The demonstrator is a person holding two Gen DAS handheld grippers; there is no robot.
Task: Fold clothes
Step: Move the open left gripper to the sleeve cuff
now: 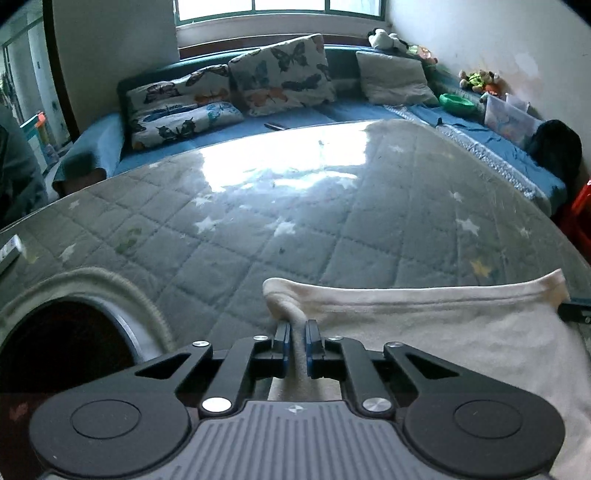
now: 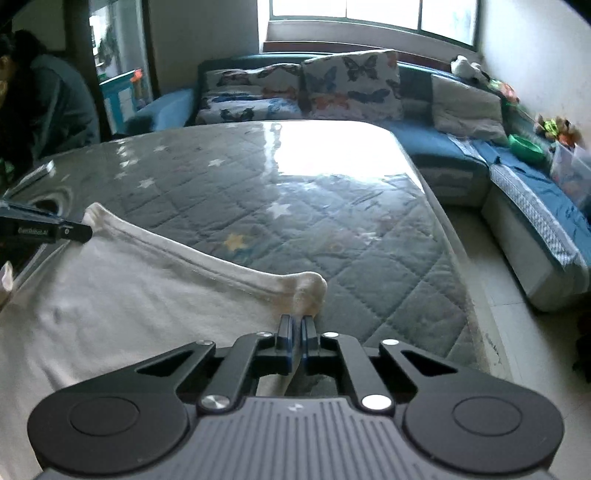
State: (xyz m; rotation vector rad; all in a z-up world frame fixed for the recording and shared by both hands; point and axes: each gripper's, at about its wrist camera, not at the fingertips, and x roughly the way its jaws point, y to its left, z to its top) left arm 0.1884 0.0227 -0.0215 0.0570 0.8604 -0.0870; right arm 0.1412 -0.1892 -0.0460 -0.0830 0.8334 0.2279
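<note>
A cream-white garment [image 1: 443, 332] lies on the near part of a table [image 1: 258, 221] covered with a grey quilted, star-printed cloth under a glossy clear sheet. Its hemmed edge is stretched between the two grippers, running left to right across the near side of the table.

The left gripper [image 1: 297, 328] has its blue-padded fingers pinched on the left corner of that hem, a fold of cloth drawn down between the pads. The right gripper [image 2: 296, 323] is closed on the opposite corner, the cloth bunched just past its fingertips — in the right wrist view the left gripper's black finger shows at the far left, carrying small white lettering too blurred to read.

Beyond the table sits a blue sofa [image 1: 332, 110] with butterfly-print cushions [image 1: 280, 74] under a window [image 1: 280, 7]. A green bowl [image 1: 457, 102] and a clear plastic box [image 1: 511, 116] rest on its right side.
</note>
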